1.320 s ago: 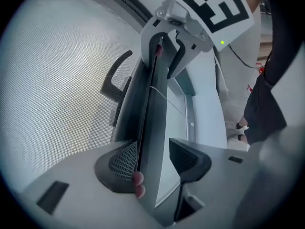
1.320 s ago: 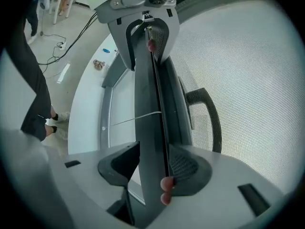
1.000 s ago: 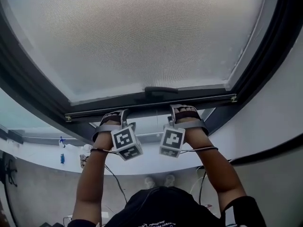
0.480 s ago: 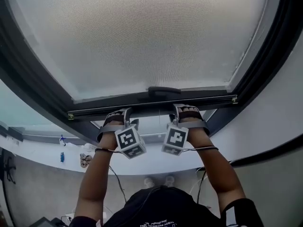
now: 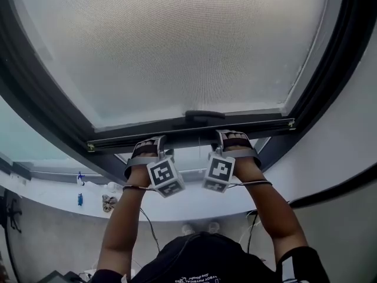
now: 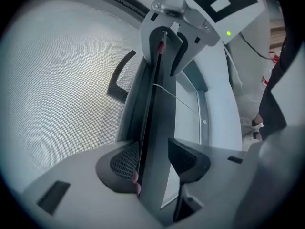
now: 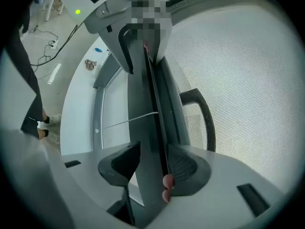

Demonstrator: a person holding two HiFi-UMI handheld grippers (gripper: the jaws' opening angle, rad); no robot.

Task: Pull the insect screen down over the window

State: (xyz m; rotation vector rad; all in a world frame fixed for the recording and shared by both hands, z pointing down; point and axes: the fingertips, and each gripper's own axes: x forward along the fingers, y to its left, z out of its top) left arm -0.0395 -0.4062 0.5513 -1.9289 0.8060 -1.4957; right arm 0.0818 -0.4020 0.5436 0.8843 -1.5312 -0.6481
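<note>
The insect screen (image 5: 177,46) is grey mesh that fills most of the window. Its dark bottom bar (image 5: 188,133) carries a black handle (image 5: 204,117) at mid-width. My left gripper (image 5: 147,143) is clamped on the bar left of the handle, and my right gripper (image 5: 231,135) grips it just right of the handle. In the left gripper view the bar (image 6: 155,128) runs between the two pads of the left gripper (image 6: 152,159). In the right gripper view the bar (image 7: 150,128) sits the same way in the right gripper (image 7: 151,161), with the handle (image 7: 200,113) beside it.
A dark window frame (image 5: 35,99) surrounds the screen. Below the bar a strip of bare glass (image 5: 188,158) shows. A white sill (image 5: 59,187) curves beneath it, with small items (image 5: 79,199) at its left. A white wall (image 5: 353,128) stands at the right.
The bar and both grippers have come down slightly in the head view, and the mesh reaches a little lower. Both grippers keep their places on the bar.
</note>
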